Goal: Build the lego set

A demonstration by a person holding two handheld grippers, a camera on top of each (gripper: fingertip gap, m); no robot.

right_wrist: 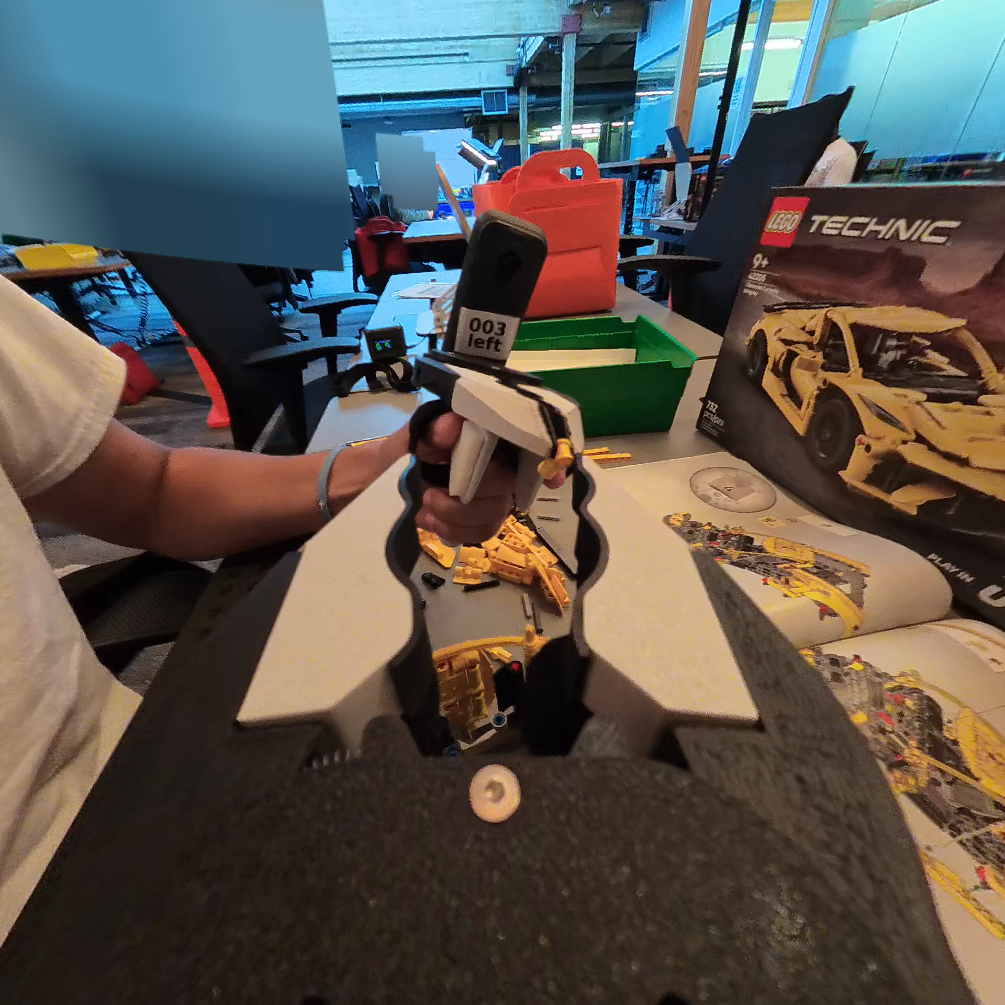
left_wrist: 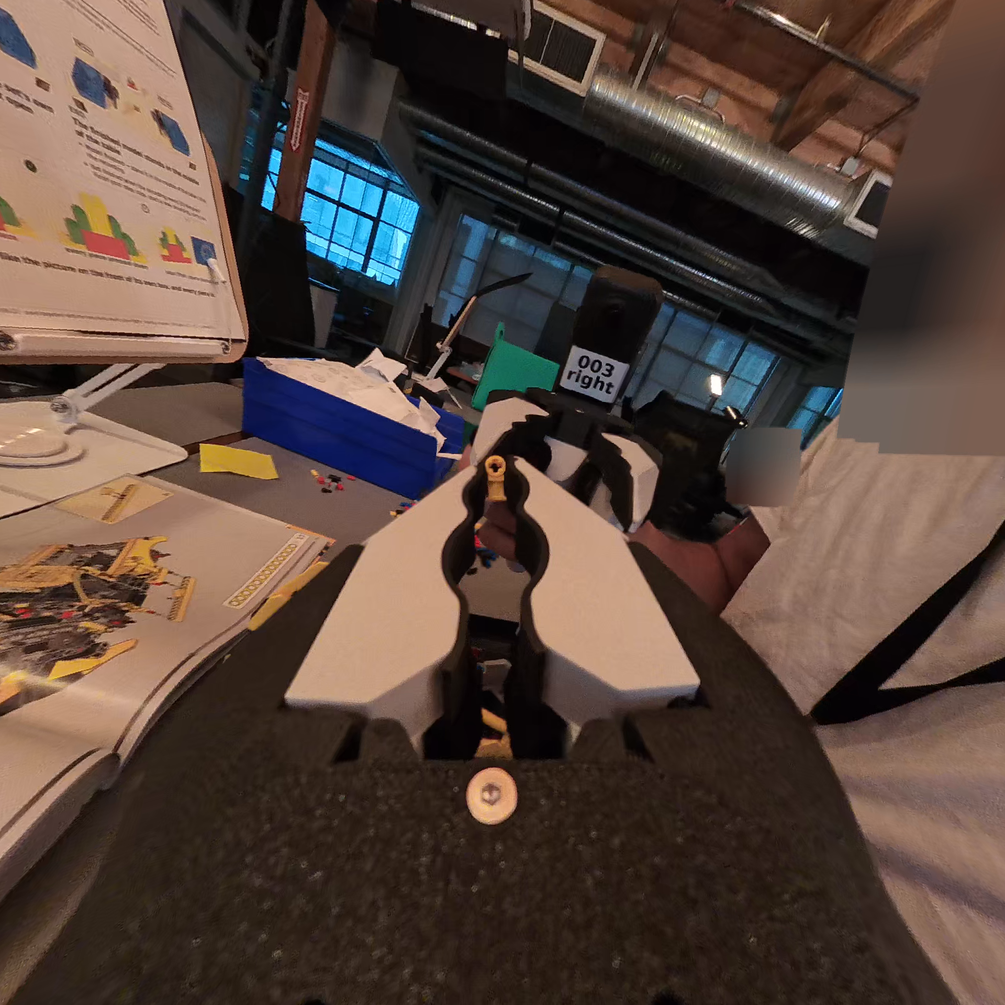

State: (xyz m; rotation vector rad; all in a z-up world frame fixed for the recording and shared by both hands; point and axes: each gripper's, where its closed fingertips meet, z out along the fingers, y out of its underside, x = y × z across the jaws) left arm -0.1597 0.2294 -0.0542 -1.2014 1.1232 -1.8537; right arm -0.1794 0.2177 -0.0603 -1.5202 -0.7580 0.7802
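My left gripper (left_wrist: 496, 462) is shut on a small yellow connector piece (left_wrist: 496, 481), pinched at its tips and held up above the table. It also shows in the right wrist view (right_wrist: 563, 454), held by a hand, with the yellow piece (right_wrist: 556, 461) at its tips. My right gripper (right_wrist: 496, 470) is open and empty, with the left gripper's tips just in front of its gap. In the left wrist view it (left_wrist: 565, 462) faces me from close behind the piece. A pile of loose yellow pieces (right_wrist: 511, 560) and a partly built yellow assembly (right_wrist: 467, 685) lie on the table below.
An open instruction booklet (right_wrist: 788, 571) lies on the table, also in the left wrist view (left_wrist: 109, 598). The set's box (right_wrist: 870, 380), a green bin (right_wrist: 614, 391) and an orange bag (right_wrist: 565, 234) stand behind. A blue bin (left_wrist: 337, 429) and a sheet on a stand (left_wrist: 109, 163) are opposite. The grippers are tip to tip, or close to it.
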